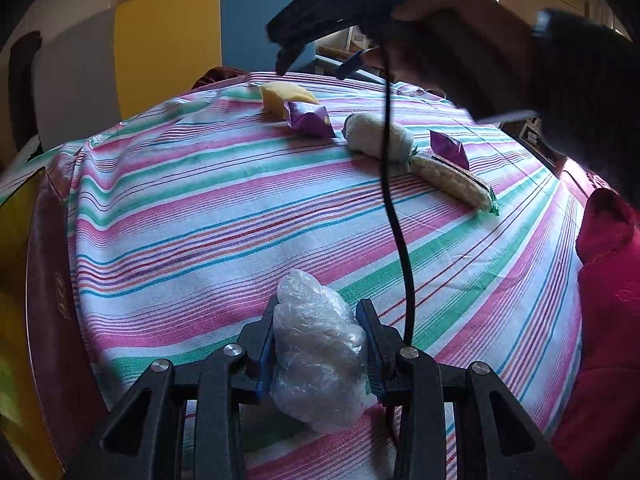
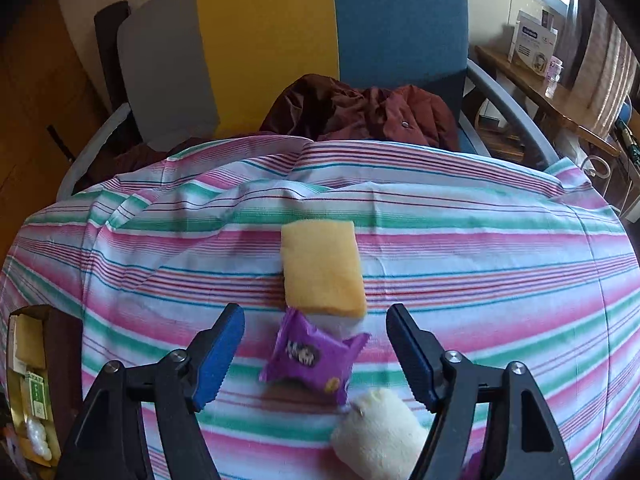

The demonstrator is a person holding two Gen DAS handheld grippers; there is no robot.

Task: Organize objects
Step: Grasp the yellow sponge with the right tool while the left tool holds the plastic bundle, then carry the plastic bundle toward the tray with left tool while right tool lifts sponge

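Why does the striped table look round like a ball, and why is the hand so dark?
Both wrist views use fisheye lenses, which bend the striped cloth into a dome; in the left wrist view the right gripper and hand sit against the bright window, so they show nearly black.

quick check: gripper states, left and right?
Left gripper: shut on the plastic-wrapped bundle.
Right gripper: open, holding nothing, hovering over the purple snack packet.
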